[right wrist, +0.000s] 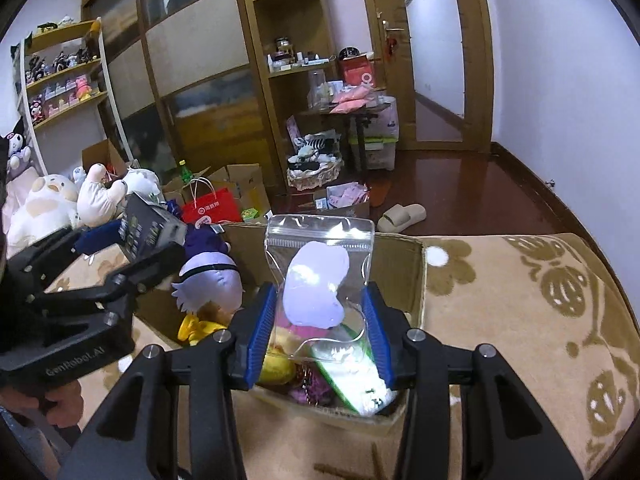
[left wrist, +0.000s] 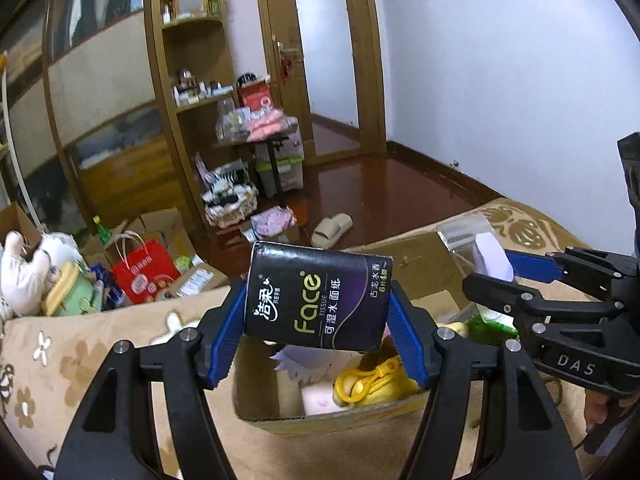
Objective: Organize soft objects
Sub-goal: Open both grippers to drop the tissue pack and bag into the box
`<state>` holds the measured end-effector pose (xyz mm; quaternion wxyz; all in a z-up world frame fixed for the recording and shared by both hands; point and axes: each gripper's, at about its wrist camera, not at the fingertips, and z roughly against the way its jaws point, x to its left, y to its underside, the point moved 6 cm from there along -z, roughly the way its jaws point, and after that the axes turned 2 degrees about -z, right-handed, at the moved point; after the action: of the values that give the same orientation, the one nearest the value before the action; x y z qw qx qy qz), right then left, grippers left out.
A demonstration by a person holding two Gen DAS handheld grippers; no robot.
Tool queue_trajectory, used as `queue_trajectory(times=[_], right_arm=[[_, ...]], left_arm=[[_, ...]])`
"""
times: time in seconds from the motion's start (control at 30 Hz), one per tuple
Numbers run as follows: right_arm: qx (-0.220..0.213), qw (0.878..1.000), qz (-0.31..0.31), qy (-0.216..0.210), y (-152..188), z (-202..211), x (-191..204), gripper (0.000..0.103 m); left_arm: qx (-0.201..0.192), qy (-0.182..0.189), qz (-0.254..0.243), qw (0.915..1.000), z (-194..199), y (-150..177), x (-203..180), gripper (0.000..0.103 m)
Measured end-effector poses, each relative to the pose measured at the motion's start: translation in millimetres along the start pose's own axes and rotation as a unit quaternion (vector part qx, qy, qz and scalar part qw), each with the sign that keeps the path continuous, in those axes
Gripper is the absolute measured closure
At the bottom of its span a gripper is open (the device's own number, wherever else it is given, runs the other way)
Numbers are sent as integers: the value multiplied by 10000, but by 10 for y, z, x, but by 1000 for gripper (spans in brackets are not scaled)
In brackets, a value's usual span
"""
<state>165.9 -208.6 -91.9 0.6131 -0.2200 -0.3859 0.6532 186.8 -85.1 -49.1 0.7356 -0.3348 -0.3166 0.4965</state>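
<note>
Left hand-held gripper [left wrist: 316, 332] grasps tissue pack [left wrist: 316, 296] | right hand-held gripper [right wrist: 318, 336] grasps zip bag [right wrist: 320, 276] | cardboard box [right wrist: 404, 264] part-filled, both items pending.

The tissue pack [left wrist: 316, 296] has a glossy black plastic wrap, and the zip bag [right wrist: 320, 276] is clear, shiny plastic. The box [right wrist: 404, 264] is matt brown cardboard on a soft, flower-patterned cloth cover [right wrist: 520, 320]. The floor [left wrist: 384, 192] is polished dark wood.

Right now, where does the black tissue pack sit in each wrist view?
Left wrist: the black tissue pack fills the centre, clamped between the left gripper jaws above the cardboard box.
Right wrist: far left, mid-height, seen end-on.
Shared landmark: the red paper bag on the floor.
</note>
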Motion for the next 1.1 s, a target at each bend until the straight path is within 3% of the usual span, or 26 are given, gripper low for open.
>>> queue_trajectory(times=[0.3,0.43,0.53,0.73,0.9,1.03,1.1], right_arm=[[65,9992,-360,-129,59,-160,-148,55],[128,9985,-511,-140,88,-191,-212,55],[117,9981,-593,-100,90,-168,-265,54],[44,9978,-657,6,108,-49,-309,44],[-71,9982,-578,134,76,132,-318,30],[-246,9979,-576,167,43,347,-304,13],[-317,9978,-554,191,33,444,-295,10]], left_arm=[[348,188,350,9986,-351,145,110,36],[320,175,421,9984,-385,149,149,18],[301,133,348,9989,-368,161,144,17],[362,-93,245,9990,-266,214,162,10],[409,-168,309,9985,-88,232,190,6],[329,-293,383,9983,115,227,236,4],[271,-324,428,9982,229,222,255,3]])
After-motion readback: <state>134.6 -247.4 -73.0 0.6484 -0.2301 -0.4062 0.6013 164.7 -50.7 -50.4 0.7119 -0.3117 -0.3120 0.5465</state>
